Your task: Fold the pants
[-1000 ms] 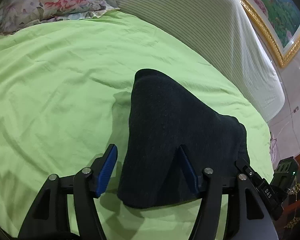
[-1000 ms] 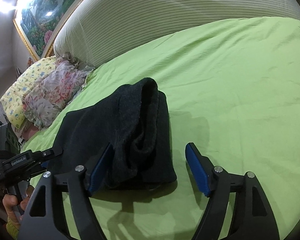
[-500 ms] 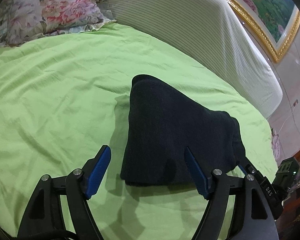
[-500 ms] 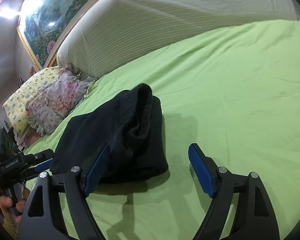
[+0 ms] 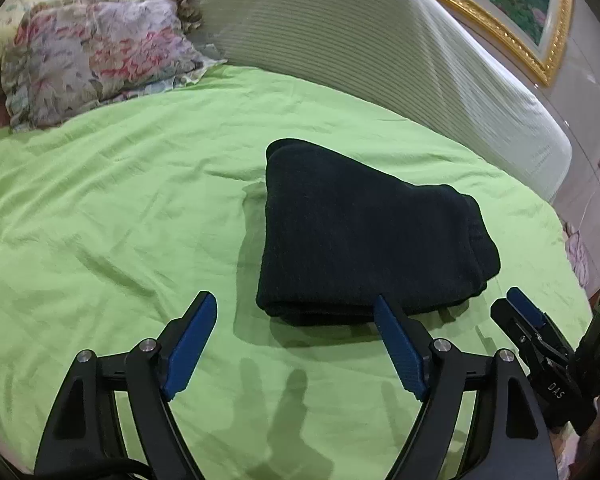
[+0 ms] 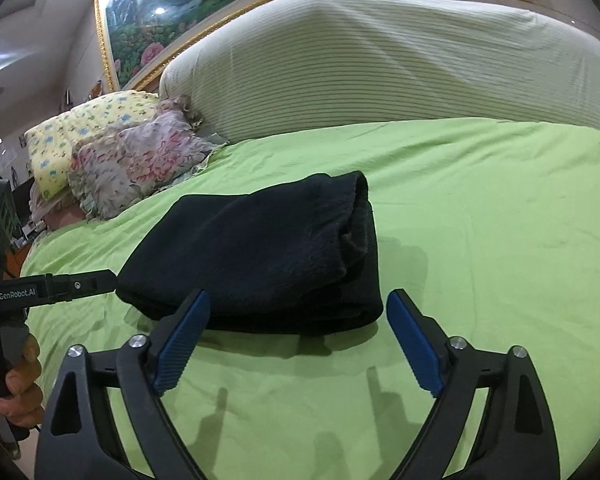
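Note:
The black pants point(image 5: 364, 236) lie folded into a compact bundle on the green bedsheet point(image 5: 120, 208). They also show in the right wrist view point(image 6: 260, 252). My left gripper point(image 5: 294, 312) is open and empty, just short of the bundle's near edge, not touching it. My right gripper point(image 6: 298, 308) is open and empty, held just in front of the bundle's near edge. The right gripper also shows at the right edge of the left wrist view point(image 5: 524, 316). The left gripper also shows at the left of the right wrist view point(image 6: 76, 284).
A striped white headboard cushion point(image 5: 380, 44) runs along the far side of the bed. Floral pillows point(image 5: 96, 52) lie at the far left. A gold-framed painting point(image 6: 204, 4) hangs on the wall. The bed edge point(image 5: 572, 264) is to the right.
Both grippers have pulled back from the folded pants, which they straddled a second ago. The pants stay put on the sheet.

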Tool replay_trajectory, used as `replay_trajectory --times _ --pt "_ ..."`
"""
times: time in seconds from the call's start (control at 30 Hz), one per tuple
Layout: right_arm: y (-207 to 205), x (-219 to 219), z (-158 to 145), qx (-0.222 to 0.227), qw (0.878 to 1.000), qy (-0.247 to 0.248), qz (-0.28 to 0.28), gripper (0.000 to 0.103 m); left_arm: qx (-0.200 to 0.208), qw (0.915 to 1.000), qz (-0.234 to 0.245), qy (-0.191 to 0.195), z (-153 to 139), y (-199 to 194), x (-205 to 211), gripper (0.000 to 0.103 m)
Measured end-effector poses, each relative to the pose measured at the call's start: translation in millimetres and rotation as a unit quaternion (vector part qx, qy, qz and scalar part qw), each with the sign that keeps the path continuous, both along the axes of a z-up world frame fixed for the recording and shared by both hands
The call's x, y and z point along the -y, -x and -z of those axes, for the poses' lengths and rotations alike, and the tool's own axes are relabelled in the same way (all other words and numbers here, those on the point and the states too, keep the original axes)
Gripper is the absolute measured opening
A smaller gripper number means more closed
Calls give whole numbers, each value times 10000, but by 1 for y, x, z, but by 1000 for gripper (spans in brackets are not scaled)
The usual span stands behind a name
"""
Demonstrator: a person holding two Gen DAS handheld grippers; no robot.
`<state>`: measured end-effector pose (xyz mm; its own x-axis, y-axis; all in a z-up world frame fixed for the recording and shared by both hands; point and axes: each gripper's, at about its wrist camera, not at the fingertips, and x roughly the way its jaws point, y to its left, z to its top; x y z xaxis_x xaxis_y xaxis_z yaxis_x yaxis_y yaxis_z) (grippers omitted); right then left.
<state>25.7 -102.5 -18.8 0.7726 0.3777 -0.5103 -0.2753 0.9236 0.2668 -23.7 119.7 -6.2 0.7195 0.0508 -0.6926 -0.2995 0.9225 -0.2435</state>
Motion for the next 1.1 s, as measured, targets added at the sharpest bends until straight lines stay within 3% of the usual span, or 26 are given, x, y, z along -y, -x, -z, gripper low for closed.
replay_trajectory --times 0.37,0.67,0.87,1.1 --pt "25 -8 -3 224 9995 218 53 102 -138 9962 141 -852 6 8 28 86" --pt "27 -18 -2 247 9984 495 105 103 -15 9941 34 -1088 10 14 26 86" --pt "24 -26 2 157 9975 688 25 103 38 9921 262 -1223 13 14 33 89" --pt "21 -21 6 2 9983 581 56 103 84 9897 327 -1390 17 12 39 93"
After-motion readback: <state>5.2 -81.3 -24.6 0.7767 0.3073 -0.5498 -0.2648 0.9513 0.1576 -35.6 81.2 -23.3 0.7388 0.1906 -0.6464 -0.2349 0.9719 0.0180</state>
